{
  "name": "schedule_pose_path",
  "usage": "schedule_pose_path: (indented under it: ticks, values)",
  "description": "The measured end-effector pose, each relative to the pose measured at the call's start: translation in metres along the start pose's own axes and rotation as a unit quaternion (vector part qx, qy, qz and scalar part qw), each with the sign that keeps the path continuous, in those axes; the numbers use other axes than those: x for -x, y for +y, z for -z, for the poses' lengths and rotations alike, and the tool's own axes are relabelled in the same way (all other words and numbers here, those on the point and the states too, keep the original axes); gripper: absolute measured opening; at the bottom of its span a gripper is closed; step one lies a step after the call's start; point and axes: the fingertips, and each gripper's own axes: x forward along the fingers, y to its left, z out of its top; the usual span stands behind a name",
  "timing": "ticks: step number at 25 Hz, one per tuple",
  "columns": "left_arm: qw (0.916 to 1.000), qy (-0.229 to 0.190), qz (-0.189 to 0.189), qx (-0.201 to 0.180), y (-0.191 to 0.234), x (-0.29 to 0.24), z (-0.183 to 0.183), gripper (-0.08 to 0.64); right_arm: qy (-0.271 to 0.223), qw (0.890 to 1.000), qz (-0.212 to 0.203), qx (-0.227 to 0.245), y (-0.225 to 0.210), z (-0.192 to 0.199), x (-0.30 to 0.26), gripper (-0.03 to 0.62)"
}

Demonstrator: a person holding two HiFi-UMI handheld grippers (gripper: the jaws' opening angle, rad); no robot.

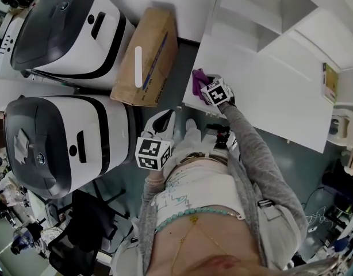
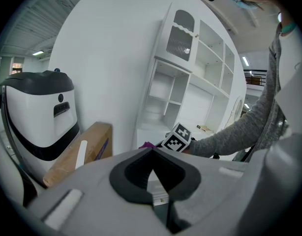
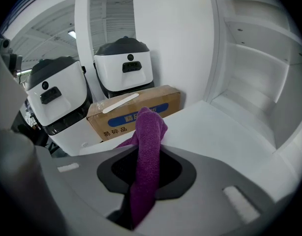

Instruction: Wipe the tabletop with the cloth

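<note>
— From the head view we look steeply down, past the person's body, on the white flat tabletop (image 1: 268, 91) and the brown cardboard box (image 1: 146, 56) beside it.

— Yes. Our right gripper view sits low and close over that tabletop and faces the same box. Our left gripper view looks from further back toward the tall white shelf unit (image 2: 190, 82).

The white tabletop (image 1: 268, 91) carries a purple cloth (image 1: 198, 80) at one corner. On the grey floor (image 1: 187, 59) beside it stand a cardboard box (image 1: 146, 59) and two white-and-grey machines (image 1: 67, 27).
</note>
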Motion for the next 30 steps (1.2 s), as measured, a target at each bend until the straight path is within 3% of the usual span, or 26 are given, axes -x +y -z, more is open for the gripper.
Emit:
schedule_pose_path:
  ticks: [10, 17, 22, 30]
  values:
    - [0.9995, 0.007, 0.029, -0.012, -0.015, -0.012, 0.0, 0.0, -0.003, 0.997, -0.032, 0.07, 0.043, -0.002, 0.001, 0.087]
    - [0.9985, 0.012, 0.048, -0.025, -0.02, -0.021, -0.006, 0.0, -0.008, 0.986, -0.072, 0.151, 0.073, 0.01, 0.01, 0.089]
    - [0.9972, 0.014, 0.065, -0.034, -0.03, -0.031, -0.011, 0.0, -0.007, 0.982, -0.09, 0.166, 0.076, 0.018, 0.017, 0.089]
    - [0.9932, 0.022, 0.101, -0.054, -0.054, -0.047, -0.015, 0.0, -0.012, 0.983, -0.077, 0.163, 0.062, 0.034, 0.03, 0.091]
